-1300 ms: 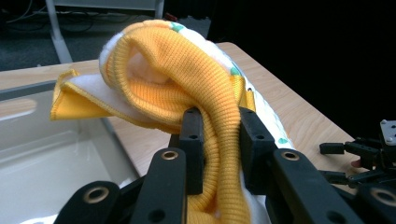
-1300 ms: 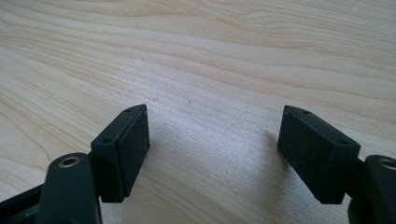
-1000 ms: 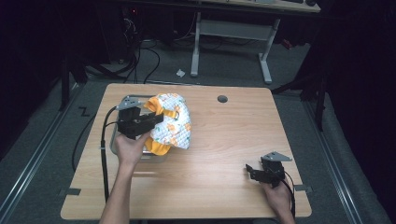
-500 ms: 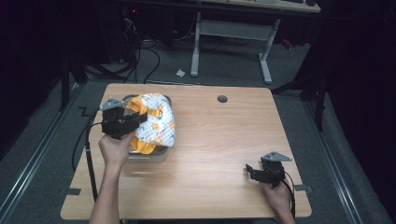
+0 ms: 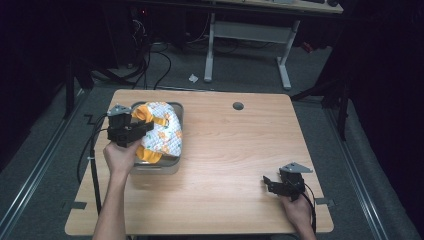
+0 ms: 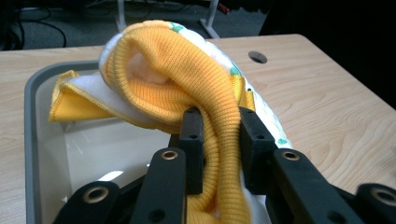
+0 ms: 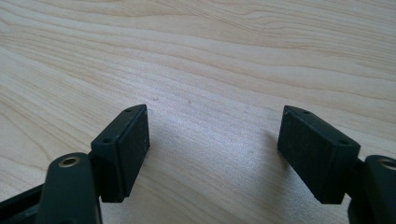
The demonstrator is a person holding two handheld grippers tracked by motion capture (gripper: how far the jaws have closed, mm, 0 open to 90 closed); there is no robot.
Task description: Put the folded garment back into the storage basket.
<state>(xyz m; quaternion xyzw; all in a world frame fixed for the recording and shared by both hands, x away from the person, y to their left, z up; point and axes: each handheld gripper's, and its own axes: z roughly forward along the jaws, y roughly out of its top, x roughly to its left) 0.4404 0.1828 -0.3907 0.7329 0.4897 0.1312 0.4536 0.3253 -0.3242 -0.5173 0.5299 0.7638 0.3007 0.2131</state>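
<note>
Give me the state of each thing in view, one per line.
left gripper: shut on the cloth, held over the bin.
cloth: yellow and white patterned, bunched, hanging into the bin, draped over its right rim.
bin: grey, upright at the table's left, open top.
right gripper: open, nothing between the jaws, low over bare table.

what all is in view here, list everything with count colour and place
garment: one, yellow knit with white patterned fabric, over the bin, pinched by the left gripper
bin: one, grey, left part of the table
table: one, light wood, centre
cable hole: one, dark, far side of the table
second desk: one, white legs, behind
left gripper: one, black, shut on the garment
right gripper: one, black, open above bare wood at the near right
</note>
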